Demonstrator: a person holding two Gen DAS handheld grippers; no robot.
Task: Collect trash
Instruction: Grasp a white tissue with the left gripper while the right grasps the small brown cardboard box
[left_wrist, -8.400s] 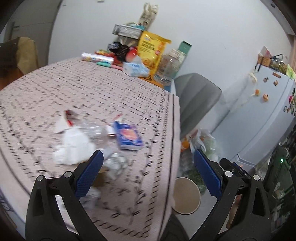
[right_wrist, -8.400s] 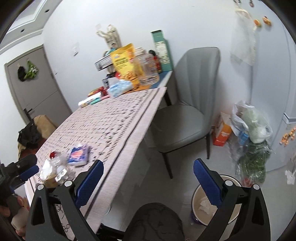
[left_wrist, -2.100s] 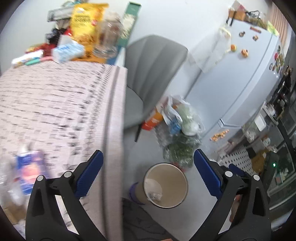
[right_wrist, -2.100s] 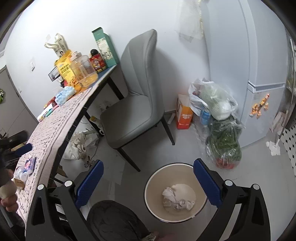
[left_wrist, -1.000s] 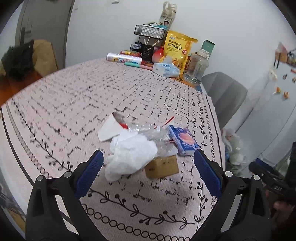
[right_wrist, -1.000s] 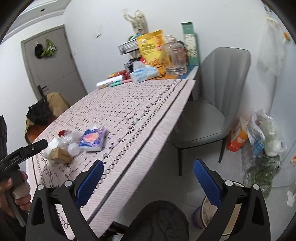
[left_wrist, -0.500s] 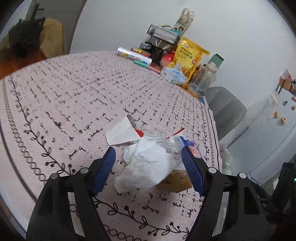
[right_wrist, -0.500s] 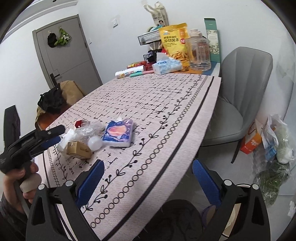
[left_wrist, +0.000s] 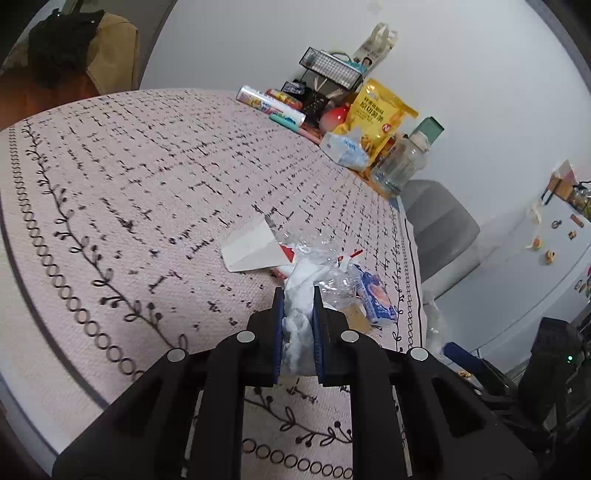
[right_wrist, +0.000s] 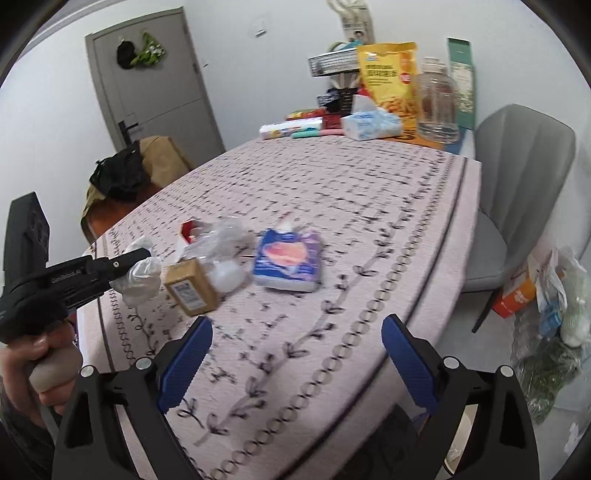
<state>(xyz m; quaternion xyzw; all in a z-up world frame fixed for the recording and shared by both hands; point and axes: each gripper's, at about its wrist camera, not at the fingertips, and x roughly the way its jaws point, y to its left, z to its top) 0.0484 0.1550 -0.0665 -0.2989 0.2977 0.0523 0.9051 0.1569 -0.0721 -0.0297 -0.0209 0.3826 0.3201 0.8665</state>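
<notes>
Pinching hard, the left gripper (left_wrist: 297, 325) had its blue pads clamped on the crumpled white tissue (left_wrist: 300, 295), low in the centre of the left wrist frame and right at the near edge of the trash pile on the table (left_wrist: 110, 177). From the right wrist view the same wad (right_wrist: 142, 278) bulged out past the fingertips at the left of the frame. Just beside it sat the small brown box (right_wrist: 190, 286), touching crinkled clear plastic (right_wrist: 218, 243), with a folded white paper (left_wrist: 253, 247) above and a blue-and-pink tissue pack (right_wrist: 288, 264) to the right.

Down at the bottom of its own frame the right gripper (right_wrist: 295, 363) hung with jaws spread wide, holding nothing, above the tablecloth's border.

The danger, as I judged it: the tissue looked tangled with the plastic, so a lift could drag that along, knock the box, or tear the wad and leave scraps behind.
</notes>
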